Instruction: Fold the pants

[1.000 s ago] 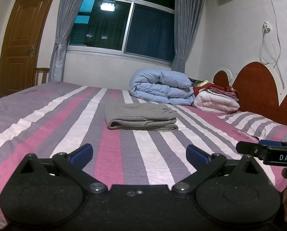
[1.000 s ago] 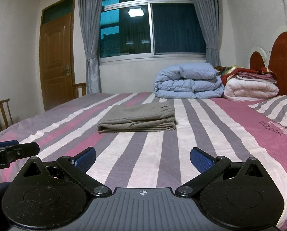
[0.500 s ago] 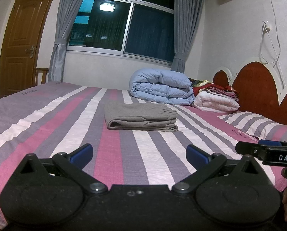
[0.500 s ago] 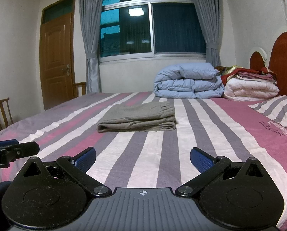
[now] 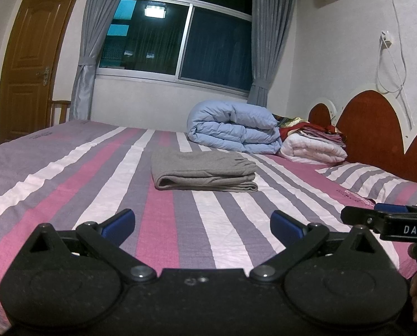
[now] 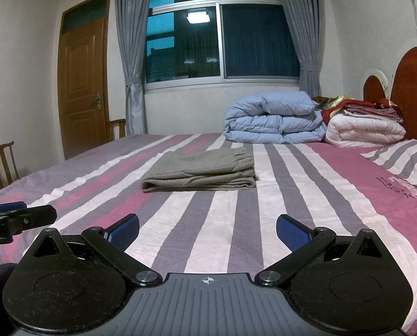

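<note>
The pants (image 5: 204, 172) lie folded in a neat stack mid-bed (image 5: 68, 184), so the work looks done; the left gripper (image 5: 202, 224) and right gripper (image 6: 207, 228) hover at the near edge, jaws spread wide and empty, well apart from them.

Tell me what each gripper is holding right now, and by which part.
Nothing is held. The left gripper and right gripper are both open and empty above the striped bed, short of the folded grey pants, which lie untouched.

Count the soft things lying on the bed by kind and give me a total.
Folded grey pants: 1
Folded blue duvet: 1
Folded white quilt: 1
Striped pillow: 1
Total: 4; the small pile atop the white quilt is not countable.
</note>
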`<state>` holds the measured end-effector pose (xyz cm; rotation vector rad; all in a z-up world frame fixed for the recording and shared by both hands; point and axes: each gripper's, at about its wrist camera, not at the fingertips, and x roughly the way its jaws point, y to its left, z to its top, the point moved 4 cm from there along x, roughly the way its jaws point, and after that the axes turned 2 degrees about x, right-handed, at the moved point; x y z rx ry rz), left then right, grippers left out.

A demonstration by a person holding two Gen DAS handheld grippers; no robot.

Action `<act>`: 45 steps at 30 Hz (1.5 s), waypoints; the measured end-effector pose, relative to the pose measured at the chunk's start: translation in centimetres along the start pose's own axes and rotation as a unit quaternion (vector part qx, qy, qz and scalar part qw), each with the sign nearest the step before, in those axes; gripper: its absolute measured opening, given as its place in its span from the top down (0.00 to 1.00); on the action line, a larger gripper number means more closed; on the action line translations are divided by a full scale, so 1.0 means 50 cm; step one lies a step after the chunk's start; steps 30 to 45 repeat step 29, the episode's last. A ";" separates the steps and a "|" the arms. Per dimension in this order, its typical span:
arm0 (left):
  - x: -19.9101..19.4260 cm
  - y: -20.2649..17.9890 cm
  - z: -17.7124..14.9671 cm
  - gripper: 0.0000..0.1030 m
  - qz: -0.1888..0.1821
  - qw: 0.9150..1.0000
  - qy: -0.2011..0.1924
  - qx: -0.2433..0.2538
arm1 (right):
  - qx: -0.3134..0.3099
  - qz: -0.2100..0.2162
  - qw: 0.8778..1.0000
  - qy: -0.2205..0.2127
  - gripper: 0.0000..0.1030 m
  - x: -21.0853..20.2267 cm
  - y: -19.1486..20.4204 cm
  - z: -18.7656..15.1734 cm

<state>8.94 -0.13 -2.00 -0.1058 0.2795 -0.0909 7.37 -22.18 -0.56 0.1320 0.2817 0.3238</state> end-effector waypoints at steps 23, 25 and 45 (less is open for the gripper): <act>-0.005 -0.008 0.007 0.08 0.001 1.000 -0.018 0.010 | -0.001 0.000 1.000 0.002 0.00 0.001 -0.003 -0.001; -0.006 -0.009 0.008 0.08 0.000 1.000 -0.017 0.010 | -0.001 0.001 1.000 0.001 0.00 -0.001 -0.004 0.000; -0.004 -0.005 0.007 0.07 0.000 1.000 -0.012 0.008 | -0.001 0.001 1.000 0.001 0.00 0.001 -0.004 0.000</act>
